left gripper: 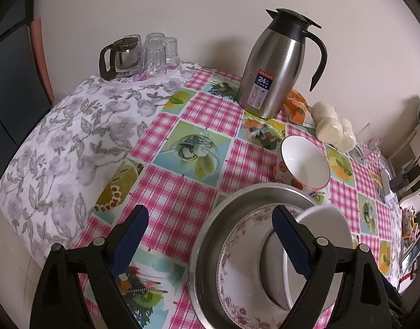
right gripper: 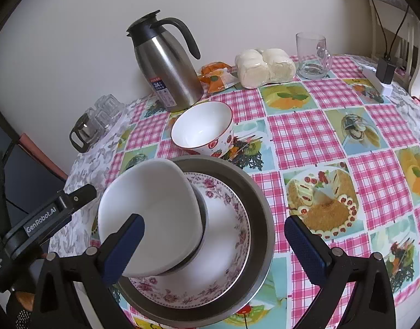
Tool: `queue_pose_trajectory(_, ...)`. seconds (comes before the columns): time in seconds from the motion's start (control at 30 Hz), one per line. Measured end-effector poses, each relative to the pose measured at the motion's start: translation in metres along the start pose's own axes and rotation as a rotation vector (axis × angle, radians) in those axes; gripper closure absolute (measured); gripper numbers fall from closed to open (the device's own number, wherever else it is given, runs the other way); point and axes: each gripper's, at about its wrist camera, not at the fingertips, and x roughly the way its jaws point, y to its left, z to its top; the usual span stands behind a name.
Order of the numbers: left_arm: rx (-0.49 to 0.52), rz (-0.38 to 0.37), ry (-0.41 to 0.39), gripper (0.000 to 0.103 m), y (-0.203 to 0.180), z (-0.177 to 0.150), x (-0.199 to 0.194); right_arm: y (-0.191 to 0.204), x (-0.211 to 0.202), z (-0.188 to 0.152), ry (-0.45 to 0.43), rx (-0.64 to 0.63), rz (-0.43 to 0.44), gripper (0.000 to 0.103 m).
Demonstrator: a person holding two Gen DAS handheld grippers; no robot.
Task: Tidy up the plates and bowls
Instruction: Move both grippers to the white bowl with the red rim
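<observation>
Most of the stacking looks done: a metal pan (right gripper: 260,213) sits on the tabletop (right gripper: 306,137), a floral plate (right gripper: 226,249) lies inside it, and a white bowl (right gripper: 155,213) rests tilted on the plate, leaning toward the pan's left rim rather than sitting flat. What is left, as far as can be judged, is the strawberry bowl (right gripper: 207,128), which stands alone just behind the pan, near the steel jug (right gripper: 166,65), and has not yet joined the pile. The right gripper (right gripper: 215,241) has its jaws spread wide and holds nothing, one finger in front of the white bowl and the other out over the tablecloth beside the pan. The left gripper (left gripper: 210,235) is likewise apart and empty, its jaws straddling the pan's near-left rim (the bowl shows just beyond one finger). The tilted bowl may want settling level before the strawberry bowl is nested in it.
</observation>
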Motion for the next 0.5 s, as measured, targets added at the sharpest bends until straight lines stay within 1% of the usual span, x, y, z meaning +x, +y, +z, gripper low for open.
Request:
queue_pose_trajectory(0.03, -0.002, 0.001, 0.0, 0.008, 0.0, 0.001, 0.001, 0.0, 0.0, 0.001, -0.002, -0.001, -0.001, 0.0)
queue_pose_trajectory(0.07, -0.003, -0.001, -0.002, 0.003, 0.001, 0.003, 0.003, 0.0, 0.0, 0.002, -0.006, -0.001, -0.002, 0.0)
queue_pose_trajectory(0.1, -0.006, -0.007, -0.006, 0.003, 0.001, 0.005, 0.004, 0.0, 0.0, 0.003, -0.008, -0.002, -0.001, 0.0)
queue_pose_trajectory(0.4, -0.009, -0.032, -0.028, 0.003, 0.0, 0.016, 0.014, -0.003, 0.006, 0.015, -0.016, -0.001, -0.017, 0.0)
queue_pose_trajectory(0.5, -0.008, -0.039, -0.018, 0.003, 0.0, 0.018, 0.02, -0.007, 0.01, 0.017, -0.007, 0.011, -0.01, 0.0)
